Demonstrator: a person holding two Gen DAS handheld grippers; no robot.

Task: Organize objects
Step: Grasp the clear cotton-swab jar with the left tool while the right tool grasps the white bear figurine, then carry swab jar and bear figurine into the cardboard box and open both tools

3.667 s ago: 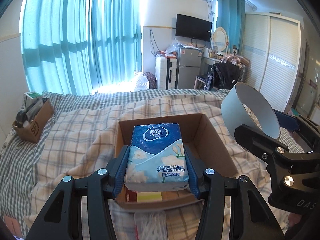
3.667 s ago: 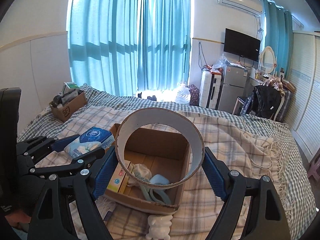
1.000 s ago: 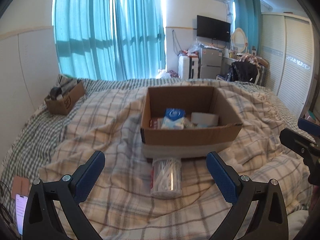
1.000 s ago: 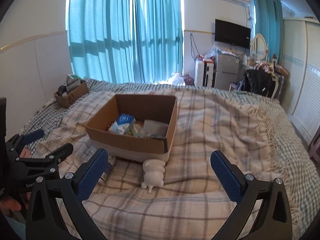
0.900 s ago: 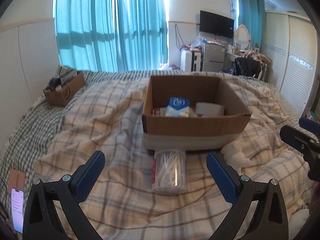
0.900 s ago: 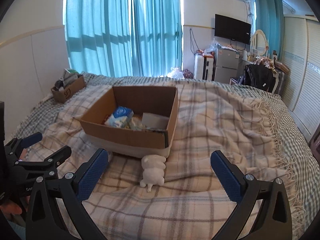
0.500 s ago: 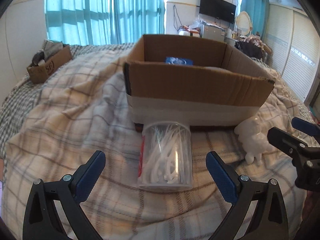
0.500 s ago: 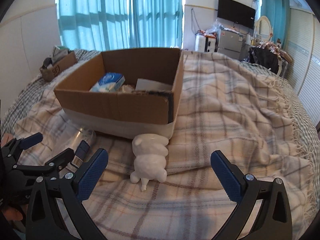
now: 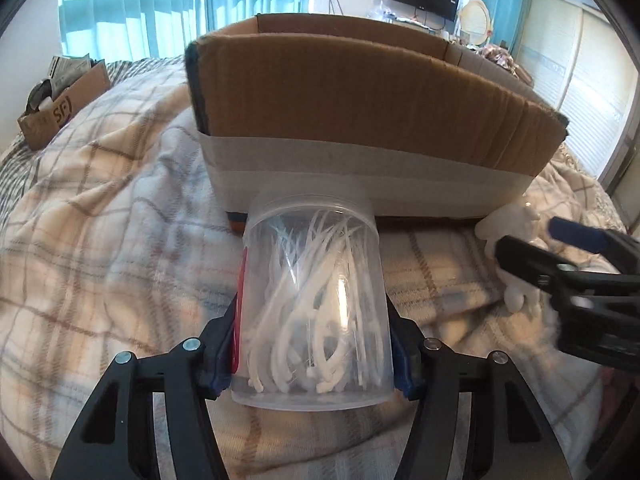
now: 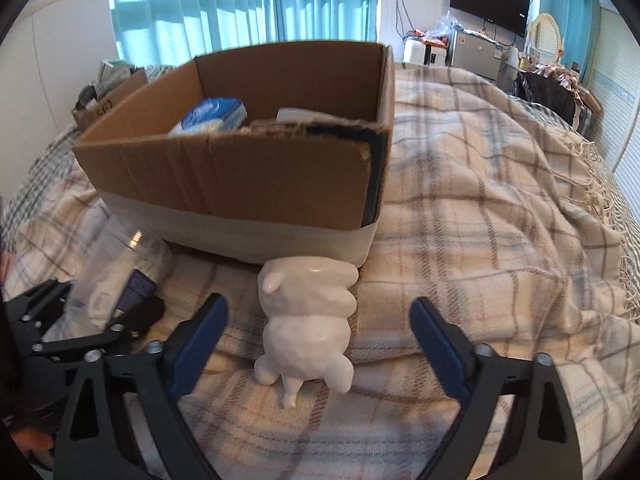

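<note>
A clear plastic jar [image 9: 314,304] of white plastic picks lies on the plaid blanket against the front of a cardboard box [image 9: 360,120]. My left gripper [image 9: 314,356] is shut on the jar, pads on both its sides. In the right wrist view, a white figurine [image 10: 306,320] lies on the blanket in front of the box [image 10: 248,184]. My right gripper [image 10: 316,344] is open, its fingers on either side of the figurine and apart from it. A blue tissue pack [image 10: 212,116] lies inside the box.
A small brown box [image 9: 60,104] of odds and ends sits at the far left of the bed. The plaid blanket [image 10: 500,200] stretches to the right, with a fringed edge. Curtains, a TV and wardrobes stand beyond the bed.
Both grippers dropped and moved toward the box front. My left gripper closed on the jar. My right gripper came around the figurine and stays open.
</note>
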